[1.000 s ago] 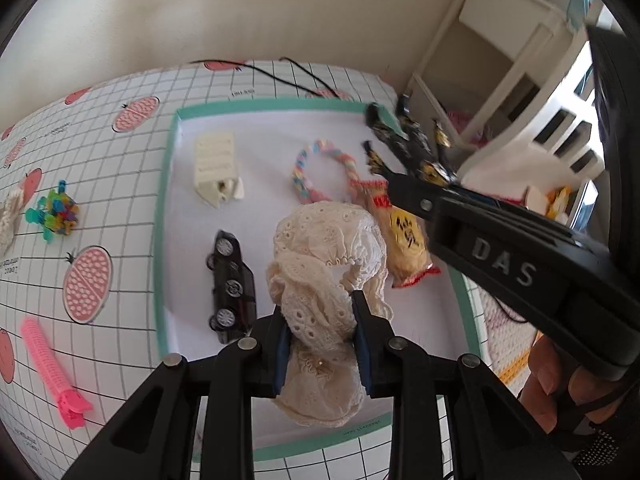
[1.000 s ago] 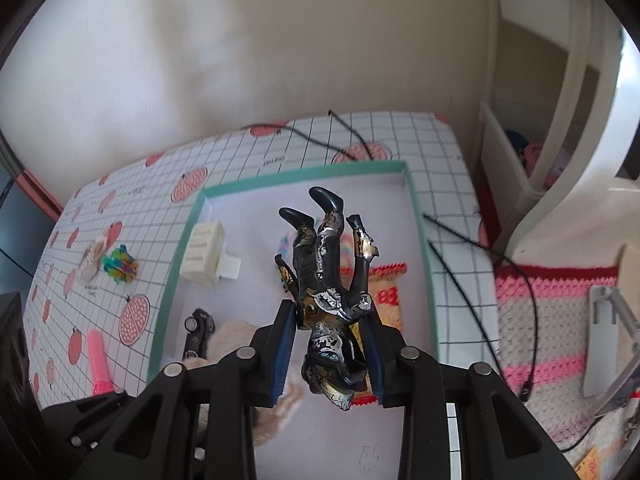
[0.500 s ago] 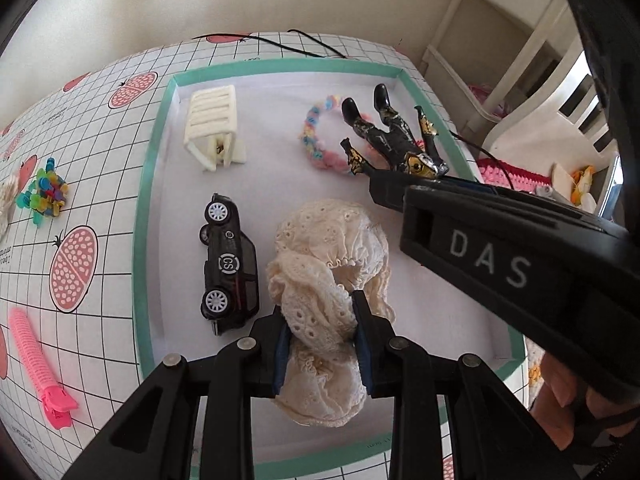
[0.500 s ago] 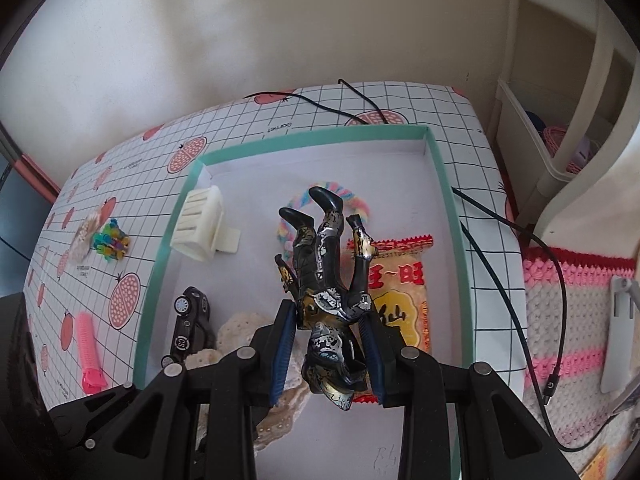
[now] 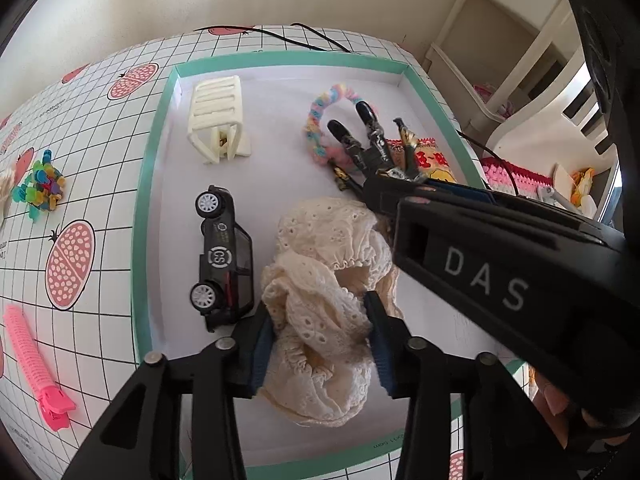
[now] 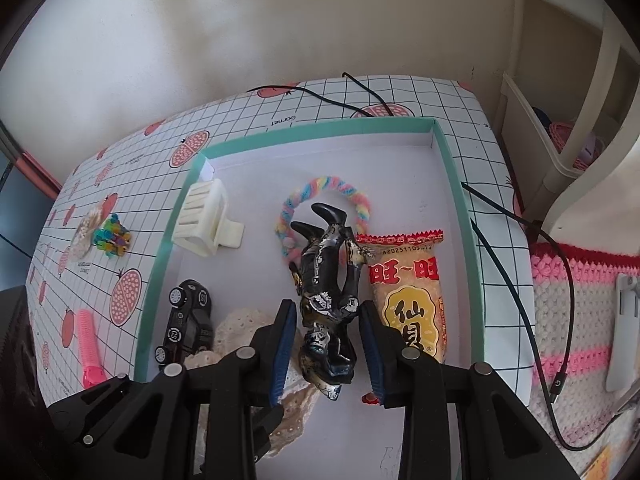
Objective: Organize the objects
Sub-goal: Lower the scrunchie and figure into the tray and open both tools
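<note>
A cream lace cloth [image 5: 320, 280] lies bunched on the white floor of the teal-rimmed tray [image 5: 144, 208]. My left gripper [image 5: 320, 346] straddles its near end and its jaws are opening; the cloth still fills the gap but looks loose. My right gripper [image 6: 328, 346] is shut on a black, silver and gold action figure [image 6: 328, 280], held head-down with its boots pointing away, just above the tray [image 6: 456, 216]. From the left wrist view the figure [image 5: 372, 148] pokes out beyond the right gripper's black body. The cloth [image 6: 240, 320] sits left of the figure.
In the tray lie a black toy car [image 5: 224, 256], a cream toy chair [image 5: 218, 120], a rainbow ring [image 5: 320, 120] and a snack packet [image 6: 408, 292]. A pink hair roller [image 5: 28, 356] and coloured beads [image 5: 40, 186] sit on the checked mat. Black cables [image 6: 512, 280] cross the right side.
The left jaws have spread apart around the lace cloth, which has puffed out between them. The right gripper keeps its hold on the figure. The tray looks a little nearer in both views.
</note>
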### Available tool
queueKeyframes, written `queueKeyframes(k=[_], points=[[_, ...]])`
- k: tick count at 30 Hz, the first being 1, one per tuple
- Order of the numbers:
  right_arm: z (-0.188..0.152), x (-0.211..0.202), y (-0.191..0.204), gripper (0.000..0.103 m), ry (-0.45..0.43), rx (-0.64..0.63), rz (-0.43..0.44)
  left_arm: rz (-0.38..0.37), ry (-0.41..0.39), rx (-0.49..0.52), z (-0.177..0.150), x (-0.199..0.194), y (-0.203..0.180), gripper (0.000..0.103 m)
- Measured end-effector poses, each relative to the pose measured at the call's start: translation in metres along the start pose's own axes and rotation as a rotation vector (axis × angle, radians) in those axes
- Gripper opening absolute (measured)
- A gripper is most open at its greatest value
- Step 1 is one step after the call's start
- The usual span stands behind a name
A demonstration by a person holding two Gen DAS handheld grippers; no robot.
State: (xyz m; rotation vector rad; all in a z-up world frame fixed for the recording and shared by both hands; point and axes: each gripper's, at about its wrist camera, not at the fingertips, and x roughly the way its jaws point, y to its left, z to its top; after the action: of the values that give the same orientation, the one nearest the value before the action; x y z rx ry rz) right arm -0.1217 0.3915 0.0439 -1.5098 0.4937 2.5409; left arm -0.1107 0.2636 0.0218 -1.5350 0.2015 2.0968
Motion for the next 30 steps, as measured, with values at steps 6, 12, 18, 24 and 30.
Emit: queueKeyframes(k=[6, 12, 18, 24, 30], points=[[0.002, -0.007, -0.001, 0.036, -0.017, 0.001, -0.002, -0.008, 0.01, -0.01, 0.0, -0.003, 0.002, 0.057], [0.005, -0.018, -0.001, 0.036, -0.048, 0.002, 0.003, -0.022, 0.002, -0.022, 0.003, -0.01, 0.004, 0.058], [0.008, -0.031, -0.002, 0.036, -0.083, 0.006, 0.0, -0.044, -0.019, -0.035, 0.007, -0.023, 0.006, 0.061], [0.01, -0.038, -0.003, 0.036, -0.103, 0.014, -0.002, -0.05, -0.044, -0.052, 0.01, -0.036, 0.019, 0.063], [0.012, -0.042, -0.006, 0.036, -0.116, 0.018, -0.006, -0.029, -0.09, -0.064, 0.02, -0.045, 0.007, 0.063]])
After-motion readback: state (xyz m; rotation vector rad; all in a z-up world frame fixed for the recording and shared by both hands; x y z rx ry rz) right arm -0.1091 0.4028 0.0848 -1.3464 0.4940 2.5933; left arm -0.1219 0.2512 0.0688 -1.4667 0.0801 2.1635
